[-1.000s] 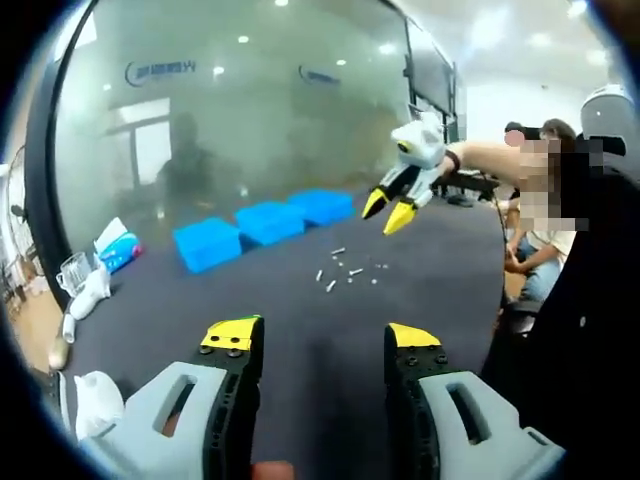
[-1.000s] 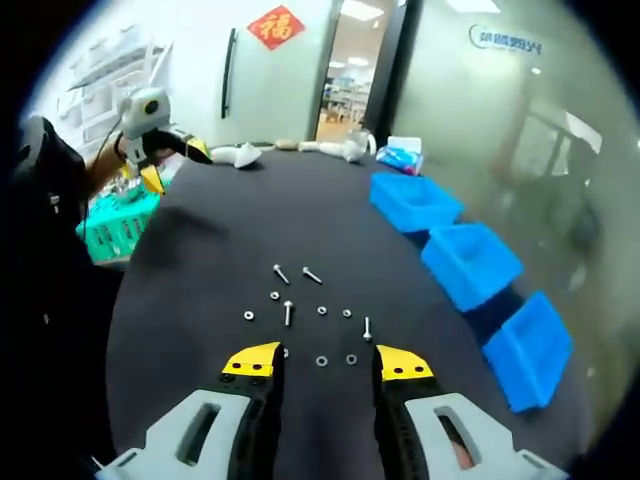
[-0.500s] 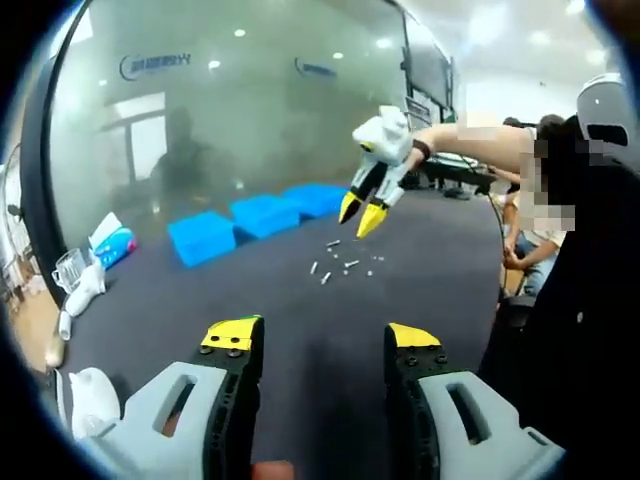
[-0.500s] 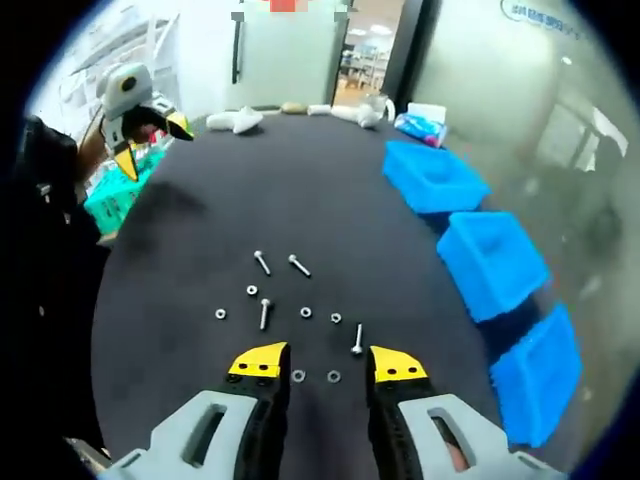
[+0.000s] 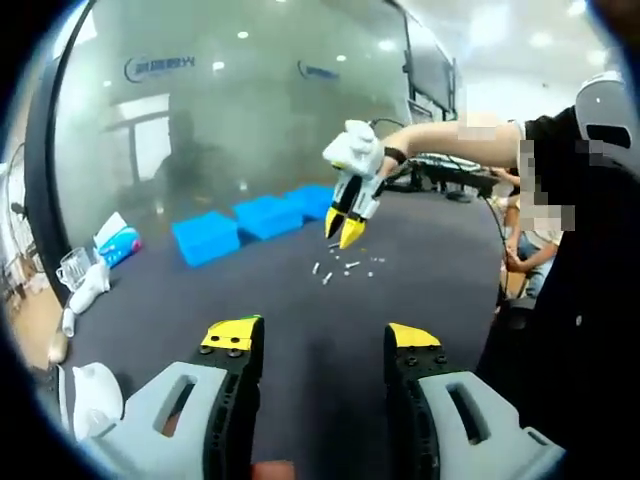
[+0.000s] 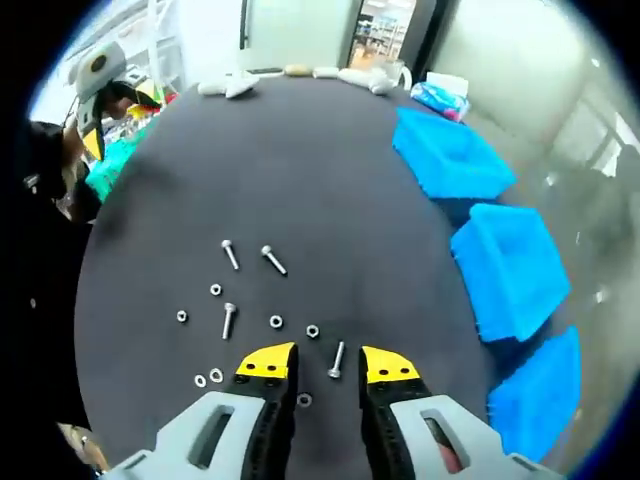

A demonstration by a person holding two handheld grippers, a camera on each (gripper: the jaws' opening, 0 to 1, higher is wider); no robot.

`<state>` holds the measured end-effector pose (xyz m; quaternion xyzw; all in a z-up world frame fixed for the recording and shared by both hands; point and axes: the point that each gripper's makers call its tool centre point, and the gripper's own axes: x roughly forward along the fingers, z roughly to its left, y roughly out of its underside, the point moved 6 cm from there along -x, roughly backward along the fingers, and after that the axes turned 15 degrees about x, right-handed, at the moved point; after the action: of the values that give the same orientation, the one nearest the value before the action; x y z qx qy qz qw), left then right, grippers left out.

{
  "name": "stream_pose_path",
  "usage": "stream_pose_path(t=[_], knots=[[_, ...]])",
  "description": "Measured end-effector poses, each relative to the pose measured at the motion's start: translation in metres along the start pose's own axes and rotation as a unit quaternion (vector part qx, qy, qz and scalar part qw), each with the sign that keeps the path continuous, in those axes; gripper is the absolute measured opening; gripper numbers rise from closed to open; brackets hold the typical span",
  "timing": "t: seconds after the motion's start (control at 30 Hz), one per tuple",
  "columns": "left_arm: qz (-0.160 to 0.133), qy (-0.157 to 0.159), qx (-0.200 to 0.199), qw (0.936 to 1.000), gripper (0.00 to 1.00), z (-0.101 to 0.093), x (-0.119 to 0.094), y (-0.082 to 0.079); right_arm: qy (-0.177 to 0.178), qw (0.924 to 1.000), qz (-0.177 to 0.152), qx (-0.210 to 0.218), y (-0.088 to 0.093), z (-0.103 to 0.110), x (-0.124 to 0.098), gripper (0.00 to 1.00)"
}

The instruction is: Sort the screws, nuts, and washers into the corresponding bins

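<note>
Several small screws [image 6: 273, 260], nuts [image 6: 276, 322] and washers [image 6: 200, 380] lie scattered on the black round table [image 6: 330, 150]. My right gripper [image 6: 328, 365] hangs open just above them, and one screw [image 6: 337, 358] lies on the table between its yellow tips. Three blue bins [image 6: 447, 155] [image 6: 510, 265] [image 6: 535, 395] stand in a row along the table's right side. In the left gripper view the right gripper [image 5: 340, 230] points down over the pile of parts [image 5: 345, 268], with the bins [image 5: 206, 238] behind. My left gripper [image 5: 322, 340] is open and holds nothing.
White objects [image 6: 230, 85] and a blue packet [image 6: 445, 95] lie at the table's far edge. A green basket [image 6: 110, 165] stands off the table beside the left gripper [image 6: 120, 115]. A person [image 5: 530, 240] sits beyond the table's right edge, before a glass wall.
My right gripper has come down and forward over the scattered parts, and its jaws have narrowed a little. My left gripper has stayed where it was.
</note>
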<state>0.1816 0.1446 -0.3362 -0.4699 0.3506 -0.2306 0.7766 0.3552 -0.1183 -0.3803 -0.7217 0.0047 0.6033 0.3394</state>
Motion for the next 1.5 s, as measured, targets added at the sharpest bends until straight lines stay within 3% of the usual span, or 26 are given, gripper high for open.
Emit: stream_pose_path(t=[0.2,0.77,1.5], knots=[[-0.001,-0.003,-0.003,1.0000,0.46,0.001,-0.003,0.002,-0.010,0.9995,0.011,0.028,0.000,-0.007,0.002,0.15],[0.000,-0.006,-0.011,0.9999,0.46,0.002,-0.005,0.008,-0.021,0.9981,0.024,0.053,0.001,-0.013,0.006,0.08],[-0.002,-0.009,-0.013,0.9999,0.46,0.003,-0.006,0.007,-0.017,0.9977,0.035,0.055,0.002,-0.010,0.006,0.01]])
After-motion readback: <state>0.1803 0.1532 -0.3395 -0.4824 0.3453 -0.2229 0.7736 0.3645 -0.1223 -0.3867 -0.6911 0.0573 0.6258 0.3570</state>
